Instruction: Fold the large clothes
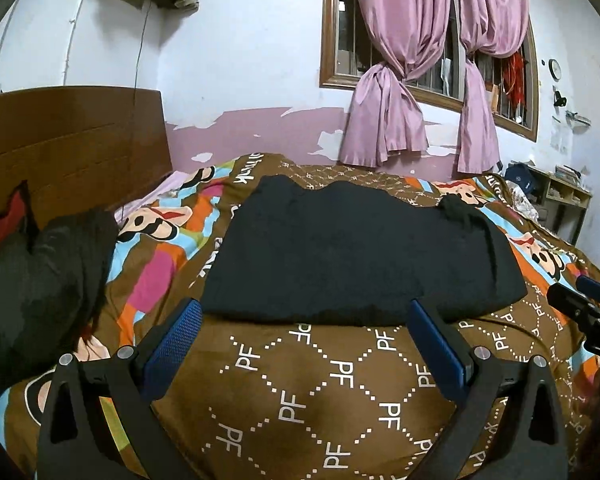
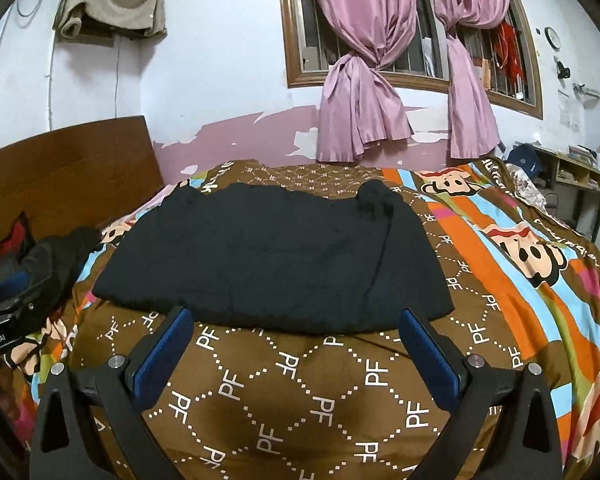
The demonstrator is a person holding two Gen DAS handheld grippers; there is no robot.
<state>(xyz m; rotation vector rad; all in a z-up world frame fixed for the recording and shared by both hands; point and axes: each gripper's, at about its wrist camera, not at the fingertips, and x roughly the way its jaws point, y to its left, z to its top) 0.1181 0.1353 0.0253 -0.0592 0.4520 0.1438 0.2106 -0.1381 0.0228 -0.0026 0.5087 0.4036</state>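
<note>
the black garment [image 1: 356,252] lay folded compact on the quilt [image 1: 340,392] (seemingly nearly done); left gripper [image 1: 306,340] and right gripper [image 2: 296,344], fingers wide and empty, hovered just before its near edge.

Matt black cloth on the folded black garment [image 1: 352,252], soft and faintly nubbly, lying on a smooth printed brown cotton-like bedspread [image 1: 320,400] with white PF lettering and bright cartoon panels. Near the camera, the left gripper [image 1: 306,316] and the right gripper [image 2: 296,320] show matt black plastic arms, blue fingertips [image 1: 176,340] with a fine rough dimpled texture, and shiny round metal pins at the joints. Far off, the pink satiny curtains [image 1: 396,80] catch a soft sheen, the brown wooden headboard [image 1: 68,140] at left looks semi-glossy, and the painted wall [image 1: 260,120] is flaking in rough patches.
</note>
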